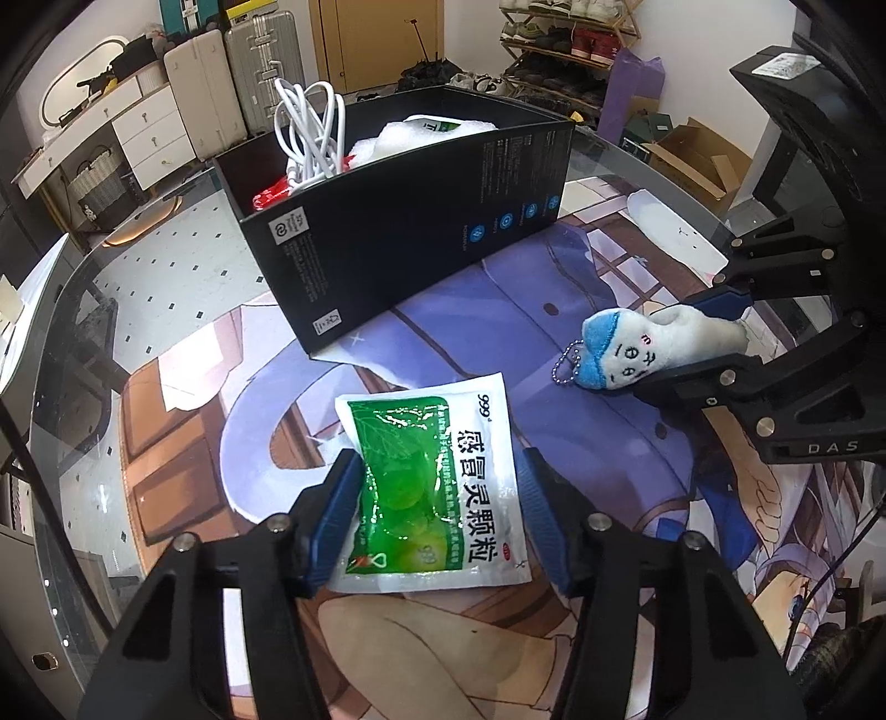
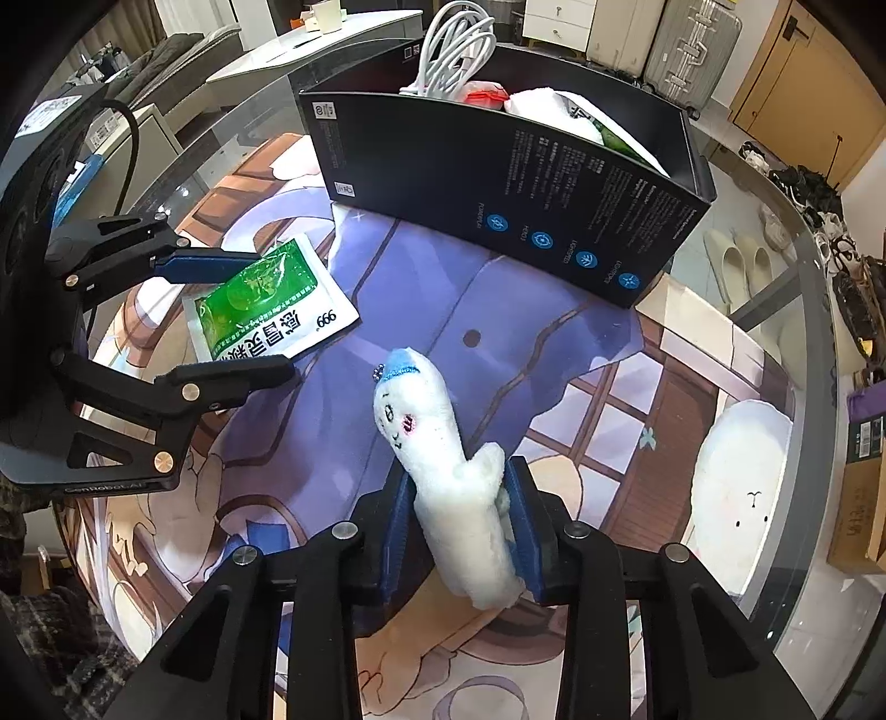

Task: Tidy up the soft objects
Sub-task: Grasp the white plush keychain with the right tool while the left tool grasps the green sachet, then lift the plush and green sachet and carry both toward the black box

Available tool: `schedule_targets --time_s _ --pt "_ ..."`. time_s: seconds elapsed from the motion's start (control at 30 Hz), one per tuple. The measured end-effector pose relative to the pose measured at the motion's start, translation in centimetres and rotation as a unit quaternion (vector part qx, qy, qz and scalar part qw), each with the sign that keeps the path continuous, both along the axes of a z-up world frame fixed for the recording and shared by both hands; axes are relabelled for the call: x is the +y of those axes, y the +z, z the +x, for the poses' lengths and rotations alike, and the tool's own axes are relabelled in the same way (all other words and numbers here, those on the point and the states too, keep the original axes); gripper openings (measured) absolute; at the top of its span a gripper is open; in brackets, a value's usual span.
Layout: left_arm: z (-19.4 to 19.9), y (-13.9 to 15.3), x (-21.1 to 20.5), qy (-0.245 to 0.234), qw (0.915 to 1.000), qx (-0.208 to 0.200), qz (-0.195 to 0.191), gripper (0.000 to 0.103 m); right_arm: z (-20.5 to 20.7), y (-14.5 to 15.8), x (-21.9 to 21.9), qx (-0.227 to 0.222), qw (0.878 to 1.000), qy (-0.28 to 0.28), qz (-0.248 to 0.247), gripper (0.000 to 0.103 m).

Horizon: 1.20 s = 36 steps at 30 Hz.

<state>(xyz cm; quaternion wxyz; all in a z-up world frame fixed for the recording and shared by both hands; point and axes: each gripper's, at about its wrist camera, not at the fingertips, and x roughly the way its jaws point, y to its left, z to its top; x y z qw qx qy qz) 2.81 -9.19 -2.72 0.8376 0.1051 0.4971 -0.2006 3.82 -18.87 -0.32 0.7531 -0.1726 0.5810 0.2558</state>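
A green and white medicine sachet (image 1: 437, 487) lies flat on the printed mat; it also shows in the right wrist view (image 2: 266, 304). My left gripper (image 1: 440, 498) is open, its blue fingers standing either side of the sachet. My right gripper (image 2: 457, 498) is shut on a white plush toy with a blue cap (image 2: 437, 437), holding it by its body; the toy also shows in the left wrist view (image 1: 653, 346). A black box (image 1: 421, 221) stands beyond, holding a white cable (image 1: 310, 133), a red item and white soft things.
The round glass table (image 1: 83, 343) carries a printed anime mat (image 1: 581, 432). The right gripper body (image 1: 775, 343) sits at right in the left wrist view. Suitcases (image 1: 232, 88), a dresser and a shoe rack (image 1: 565, 39) stand behind.
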Motion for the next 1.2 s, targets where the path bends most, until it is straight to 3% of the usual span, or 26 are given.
schedule_targets --time_s 0.1,0.23,0.47,1.2 --pt "0.1 0.0 0.2 0.003 1.0 0.0 -0.004 0.053 0.1 0.1 -0.1 0.003 1.0 -0.004 0.002 0.03" --pt "0.4 0.3 0.7 0.018 0.9994 0.01 -0.027 0.041 0.3 0.2 -0.4 0.005 1.0 -0.011 0.008 0.03" --pt "0.5 0.3 1.0 0.03 0.9986 0.022 -0.037 0.035 0.6 0.4 -1.8 0.006 0.999 -0.03 0.025 0.029" --pt "0.5 1.5 1.0 0.058 0.9976 0.015 -0.034 0.032 0.2 3.4 -4.4 -0.018 0.997 -0.049 0.062 0.029"
